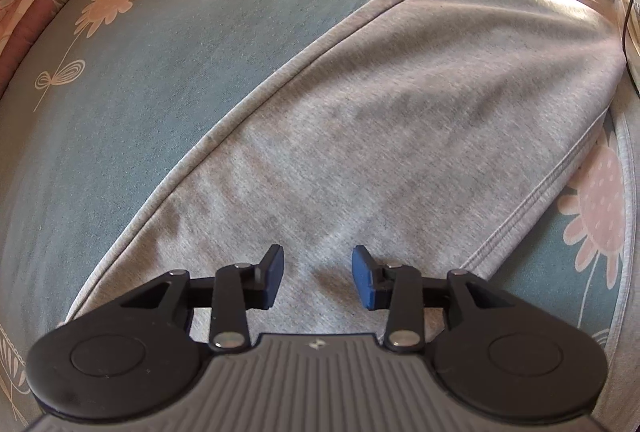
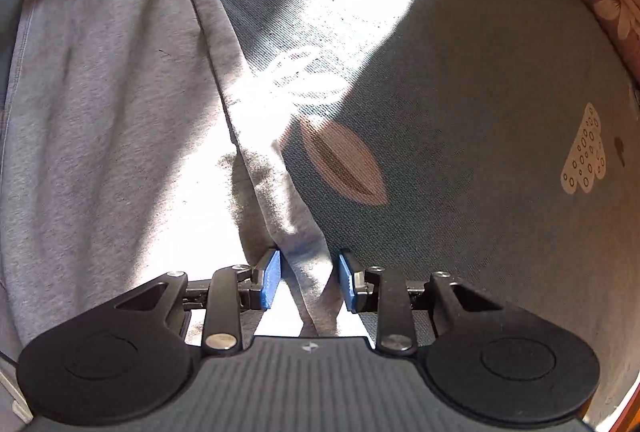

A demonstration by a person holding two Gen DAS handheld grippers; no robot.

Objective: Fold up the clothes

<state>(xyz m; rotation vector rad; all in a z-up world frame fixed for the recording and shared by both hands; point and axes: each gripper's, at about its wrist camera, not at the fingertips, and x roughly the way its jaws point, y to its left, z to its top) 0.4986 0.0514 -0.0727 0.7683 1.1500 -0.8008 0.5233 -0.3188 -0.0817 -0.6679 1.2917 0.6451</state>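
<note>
The right tool (image 2: 309, 282) has its blue pads part-spread around a bunched edge of the grey garment (image 2: 100, 103), not quite clamped as far as I can tell, likely to lift that edge for a fold. The left tool (image 1: 318, 282) hovers spread just above the cloth, which stretches ahead of both across the flowered bedsheet (image 2: 460, 111). No readable writing shows.
</note>
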